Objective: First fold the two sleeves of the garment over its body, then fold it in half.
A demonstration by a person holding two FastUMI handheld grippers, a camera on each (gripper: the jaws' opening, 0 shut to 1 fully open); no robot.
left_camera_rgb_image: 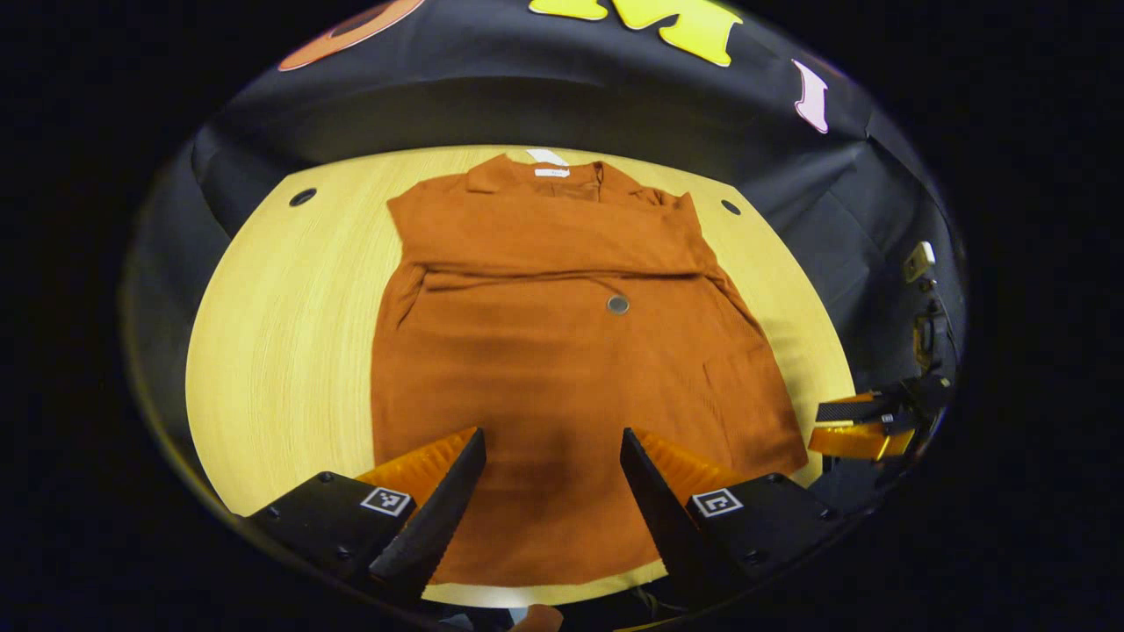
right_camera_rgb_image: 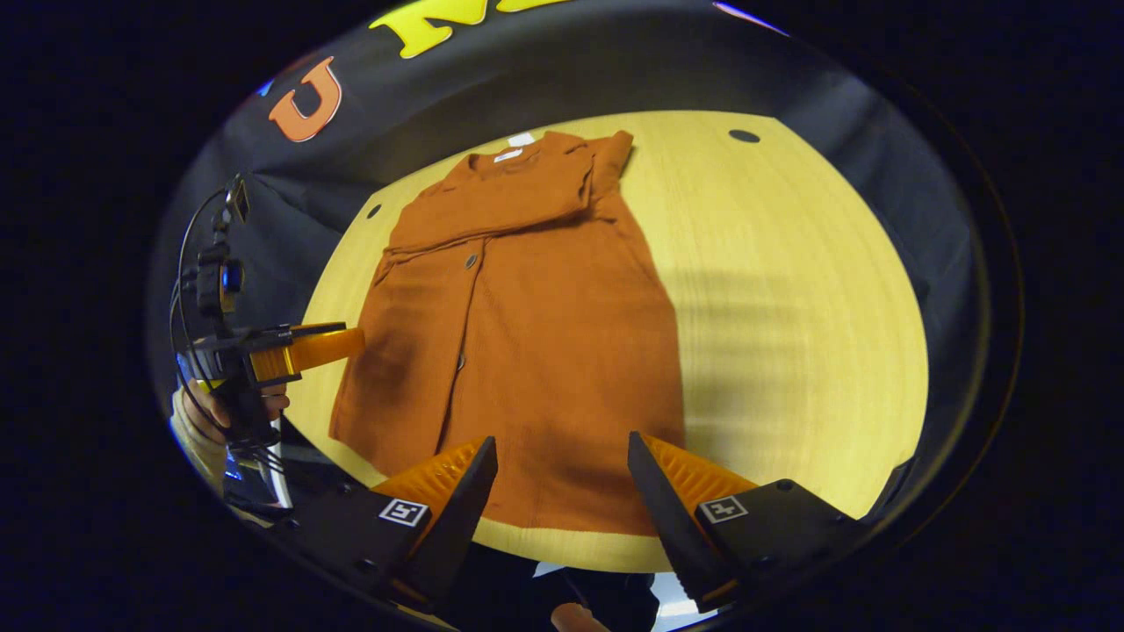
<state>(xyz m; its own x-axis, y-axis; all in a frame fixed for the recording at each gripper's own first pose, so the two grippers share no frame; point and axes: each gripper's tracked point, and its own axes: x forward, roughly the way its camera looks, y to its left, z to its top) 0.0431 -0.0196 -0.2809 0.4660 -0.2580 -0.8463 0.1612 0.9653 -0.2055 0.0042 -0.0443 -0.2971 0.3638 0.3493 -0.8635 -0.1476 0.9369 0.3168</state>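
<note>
Recording booth, black cloth wall [left_camera_rgb_image: 544, 105], pale wooden table [left_camera_rgb_image: 290, 333]

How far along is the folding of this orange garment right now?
Done, it seems: both sleeves lie folded across the upper body of the garment, which is flat on the table. In hand: nothing; the left tongs and right tongs hover open above the hem. Left: folding it in half.
</note>
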